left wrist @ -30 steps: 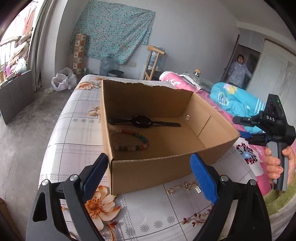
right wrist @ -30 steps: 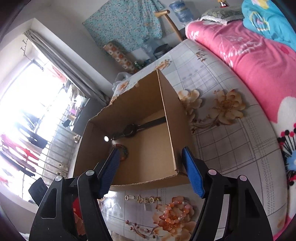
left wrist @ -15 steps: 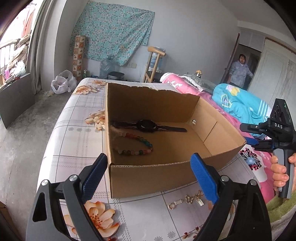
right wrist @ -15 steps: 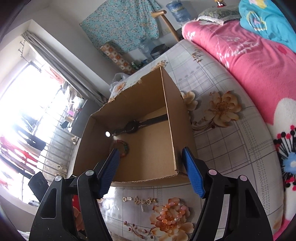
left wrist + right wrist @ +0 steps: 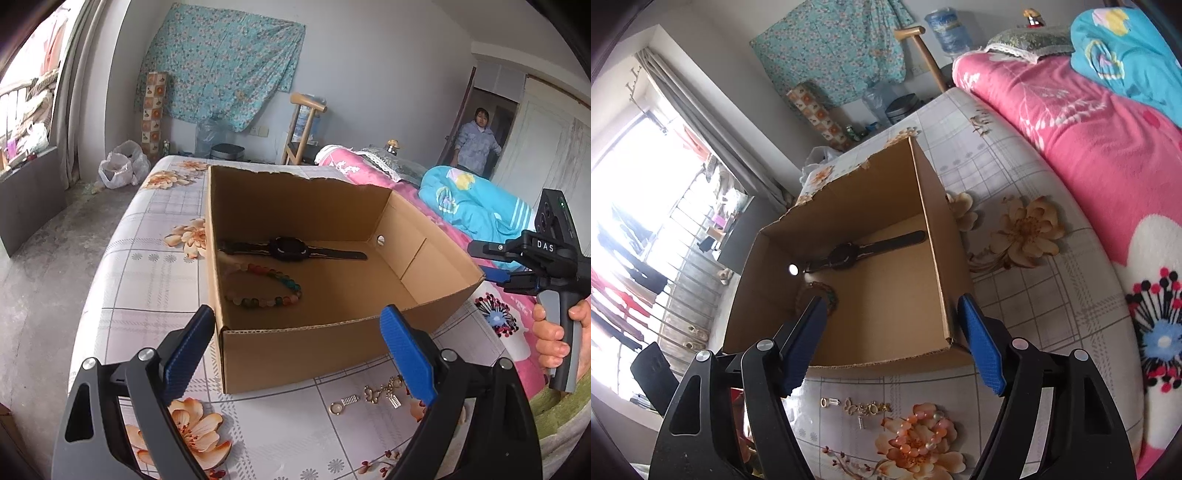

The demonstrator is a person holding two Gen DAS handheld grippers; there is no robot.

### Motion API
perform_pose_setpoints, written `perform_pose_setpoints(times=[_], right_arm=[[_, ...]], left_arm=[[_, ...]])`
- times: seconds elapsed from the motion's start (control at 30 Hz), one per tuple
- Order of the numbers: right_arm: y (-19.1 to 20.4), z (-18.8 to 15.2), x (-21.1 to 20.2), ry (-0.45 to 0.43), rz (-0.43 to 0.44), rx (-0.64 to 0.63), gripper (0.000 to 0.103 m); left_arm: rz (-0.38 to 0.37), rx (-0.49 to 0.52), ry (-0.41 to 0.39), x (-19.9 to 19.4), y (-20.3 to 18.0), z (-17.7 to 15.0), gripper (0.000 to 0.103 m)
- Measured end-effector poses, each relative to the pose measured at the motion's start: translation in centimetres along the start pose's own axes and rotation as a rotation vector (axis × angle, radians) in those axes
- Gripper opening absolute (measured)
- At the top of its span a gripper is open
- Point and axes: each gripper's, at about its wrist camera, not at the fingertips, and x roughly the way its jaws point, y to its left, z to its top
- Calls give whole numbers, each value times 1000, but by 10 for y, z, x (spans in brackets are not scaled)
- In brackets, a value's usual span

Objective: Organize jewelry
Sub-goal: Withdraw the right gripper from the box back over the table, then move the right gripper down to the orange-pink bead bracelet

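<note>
1. An open cardboard box (image 5: 332,343) is seen in the middle of the left wrist view, standing on a bedcover (image 5: 147,266) with a grid and flower print.
2. Inside the box a black wristwatch (image 5: 290,250) is laid flat near the far wall, and a bracelet of coloured beads (image 5: 273,288) is curled just in front of it, toward the left wall.
3. A gold charm chain (image 5: 373,397) is found on the bedcover outside the box, just below its near wall, in the lower right part of the frame.
4. In the right wrist view a string of orange and pearl beads (image 5: 919,435) is seen at the bottom centre, lying on a printed flower, a little below the chain.
5. The left gripper (image 5: 297,349) is held wide open in front of the box; nothing is grasped between its blue pads.
6. The right gripper (image 5: 892,339) is seen with its jaws opening and empty, above the near edge of the box.
7. A person's hand (image 5: 554,332) is seen on the handle of the right gripper, at the right edge of the left wrist view.
8. A pink blanket (image 5: 1089,140) is spread at the right of the right wrist view.
</note>
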Motion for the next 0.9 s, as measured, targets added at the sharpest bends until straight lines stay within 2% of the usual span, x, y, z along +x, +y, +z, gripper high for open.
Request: perform_pose_setpoints(times=[0.23, 0.47, 0.63, 0.9], right_arm=[[5, -14, -41, -100, -69, -7, 79], [18, -47, -84, -210, -131, -54, 87], [33, -78, -84, -194, -197, -140, 92], [43, -140, -44, -82, -290, -261, 94]], left_arm=[[44, 46, -49, -28, -8, -8, 94], [36, -25, 0, -47, 0, -32, 95], [88, -34, 85, -45, -5, -61, 95], [213, 38, 254, -13, -21, -95, 95]])
